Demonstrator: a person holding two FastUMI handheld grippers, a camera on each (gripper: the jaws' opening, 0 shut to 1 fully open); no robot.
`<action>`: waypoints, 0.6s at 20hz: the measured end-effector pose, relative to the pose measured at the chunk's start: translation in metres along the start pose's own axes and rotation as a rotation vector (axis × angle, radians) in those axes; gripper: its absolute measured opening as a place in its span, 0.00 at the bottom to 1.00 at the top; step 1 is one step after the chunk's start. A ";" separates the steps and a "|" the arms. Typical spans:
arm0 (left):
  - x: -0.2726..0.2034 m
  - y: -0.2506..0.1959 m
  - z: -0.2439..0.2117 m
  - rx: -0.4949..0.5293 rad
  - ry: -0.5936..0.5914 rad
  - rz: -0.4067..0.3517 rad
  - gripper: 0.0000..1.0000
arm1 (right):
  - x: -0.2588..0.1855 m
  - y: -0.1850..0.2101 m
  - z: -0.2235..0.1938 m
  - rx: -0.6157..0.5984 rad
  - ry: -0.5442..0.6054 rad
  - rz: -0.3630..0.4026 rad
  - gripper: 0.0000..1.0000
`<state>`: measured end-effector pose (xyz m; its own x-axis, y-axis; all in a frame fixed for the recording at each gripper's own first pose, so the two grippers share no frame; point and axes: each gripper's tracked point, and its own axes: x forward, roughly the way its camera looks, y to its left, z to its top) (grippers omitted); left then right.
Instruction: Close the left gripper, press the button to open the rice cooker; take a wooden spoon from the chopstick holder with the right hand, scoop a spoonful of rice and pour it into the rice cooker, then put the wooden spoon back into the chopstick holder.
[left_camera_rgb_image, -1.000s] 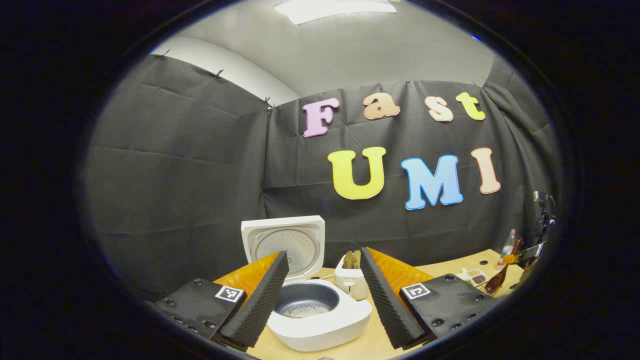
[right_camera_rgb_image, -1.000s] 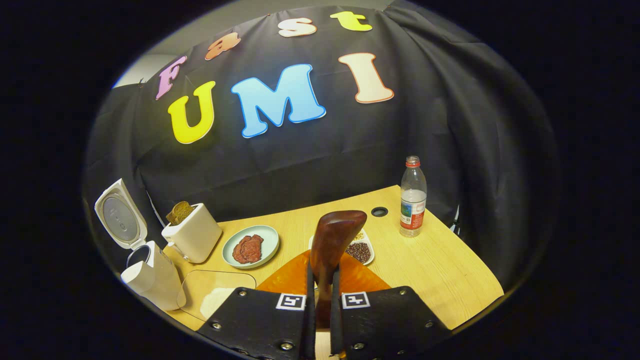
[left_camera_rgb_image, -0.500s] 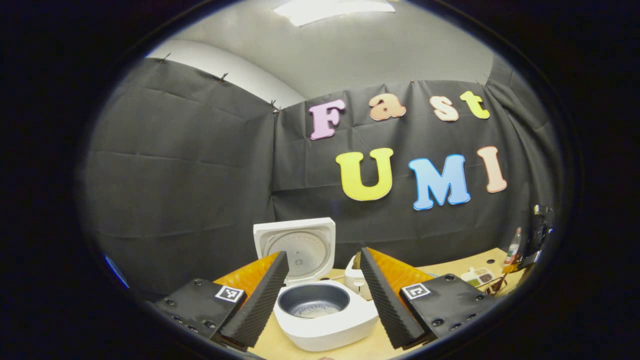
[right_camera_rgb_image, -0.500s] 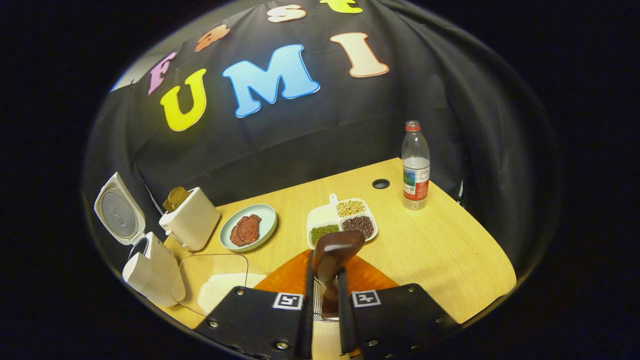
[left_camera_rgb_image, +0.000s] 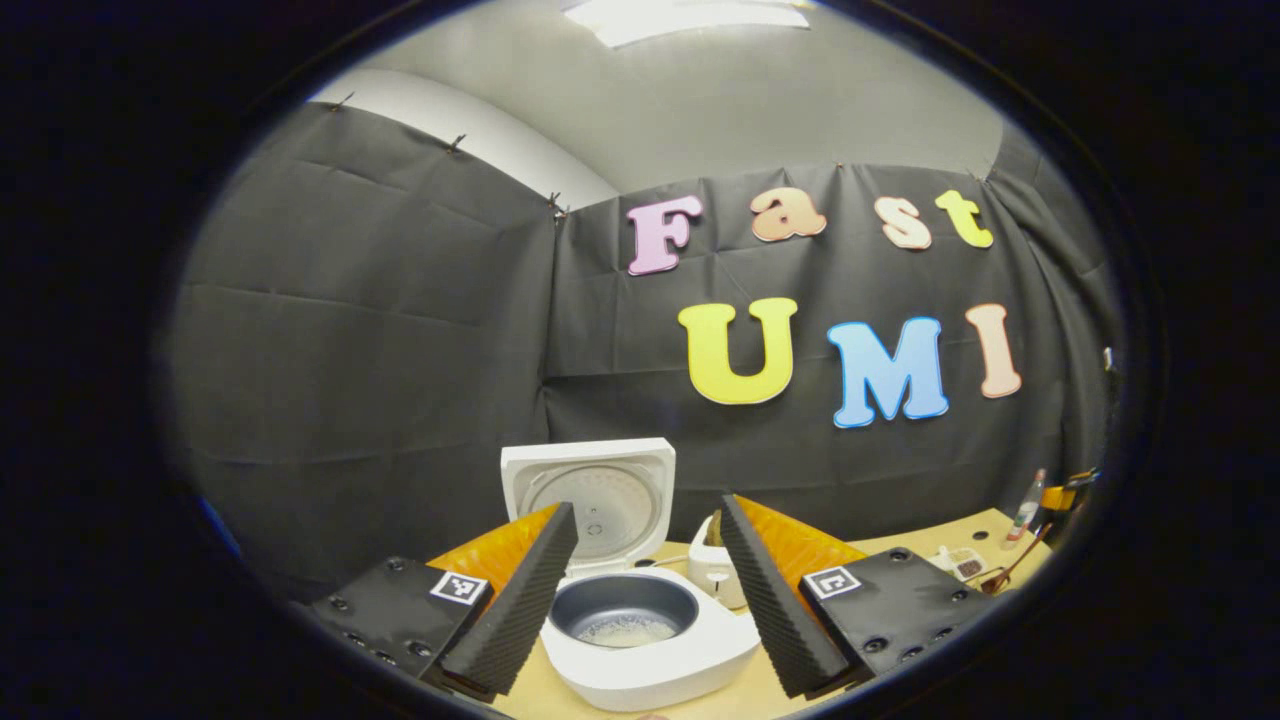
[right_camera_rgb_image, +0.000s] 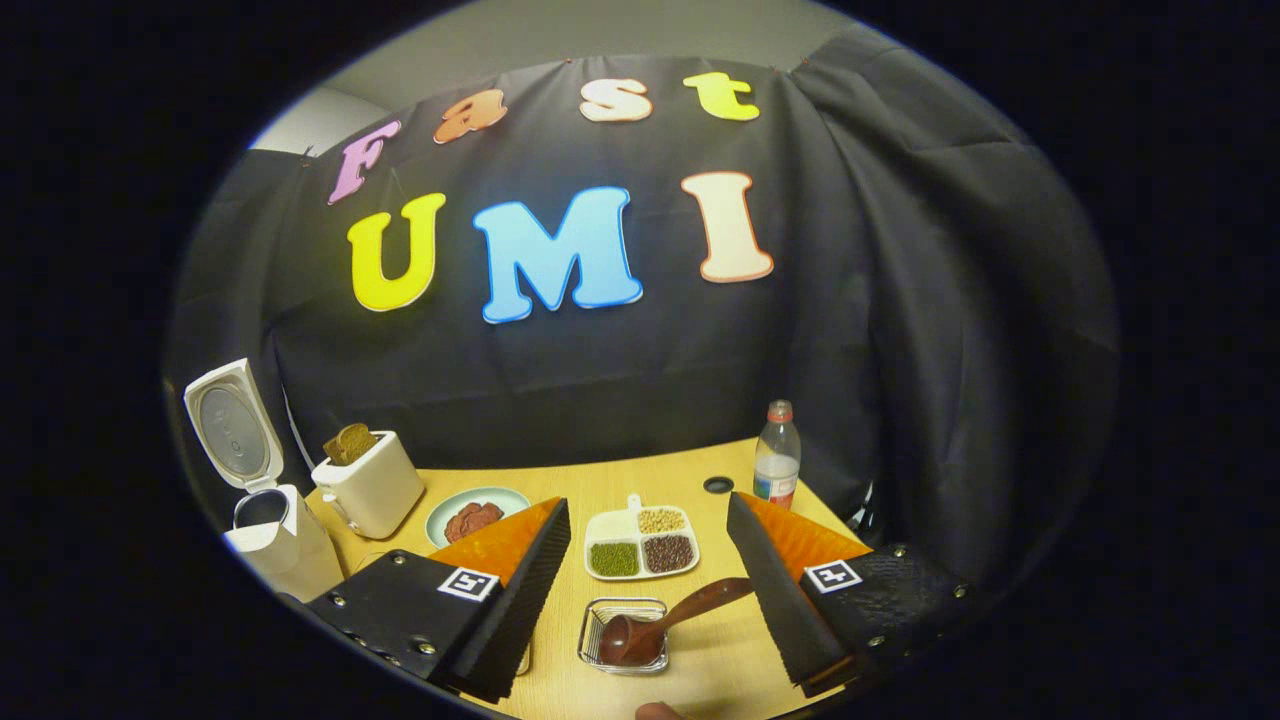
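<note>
right gripper jaws wide, holding nothing; wooden spoon lies between its fingers, bowl end in the chopstick holder on the table. left gripper jaws wide, w/ the rice cooker between them, lid up, rice in the pot. bottle label too small to read.

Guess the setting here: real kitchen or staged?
Likely a staged kitchen mock-up in a recording booth: black cloth wall behind a wooden table set with an open rice cooker, toaster and water bottle.
</note>
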<state>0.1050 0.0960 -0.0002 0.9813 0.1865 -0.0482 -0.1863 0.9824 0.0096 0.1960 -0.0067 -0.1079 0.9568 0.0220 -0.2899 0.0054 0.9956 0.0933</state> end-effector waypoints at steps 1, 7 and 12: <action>0.006 0.003 0.002 0.003 0.000 0.008 1.00 | -0.007 0.001 0.012 -0.011 -0.025 0.001 0.95; 0.053 0.025 0.018 0.028 0.009 0.057 0.95 | -0.041 0.008 0.046 -0.049 -0.123 -0.007 0.96; 0.105 0.046 0.021 0.003 0.054 0.095 0.95 | -0.059 0.005 0.045 -0.097 -0.143 -0.043 0.96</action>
<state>0.2001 0.1609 0.0166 0.9551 0.2787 -0.1009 -0.2782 0.9603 0.0199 0.1527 -0.0075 -0.0480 0.9880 -0.0272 -0.1522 0.0259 0.9996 -0.0102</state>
